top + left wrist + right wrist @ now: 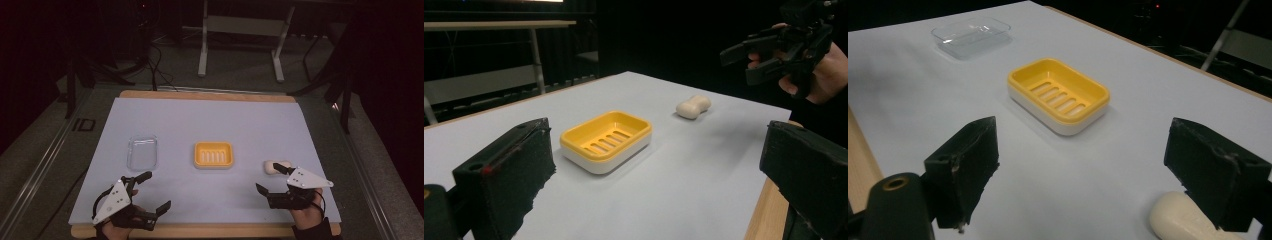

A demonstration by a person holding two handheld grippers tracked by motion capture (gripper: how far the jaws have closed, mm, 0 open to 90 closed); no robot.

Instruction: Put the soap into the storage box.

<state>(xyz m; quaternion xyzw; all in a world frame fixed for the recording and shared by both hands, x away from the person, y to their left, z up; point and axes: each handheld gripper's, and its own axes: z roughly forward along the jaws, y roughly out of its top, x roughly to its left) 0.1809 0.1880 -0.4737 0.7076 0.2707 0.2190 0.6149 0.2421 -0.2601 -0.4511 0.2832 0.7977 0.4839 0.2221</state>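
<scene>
A yellow soap dish [213,154] with a slotted insert on a white base sits at the middle of the table. A cream bar of soap [276,166] lies to its right, just ahead of my right gripper [270,179], whose jaws stand wide apart with nothing between them. In the right gripper view the soap [1180,220] lies on the mat partly behind the right-hand jaw, and the dish [1058,95] is ahead. My left gripper [154,192] is open and empty near the front left edge. Its view faces the dish [606,140] and the soap [693,106].
A clear plastic lid [141,152] lies left of the dish, also seen as the lid [972,34] far off in the right gripper view. The pale mat [210,120] covers a wooden table. The right gripper [736,66] hangs at the upper right of the left gripper view.
</scene>
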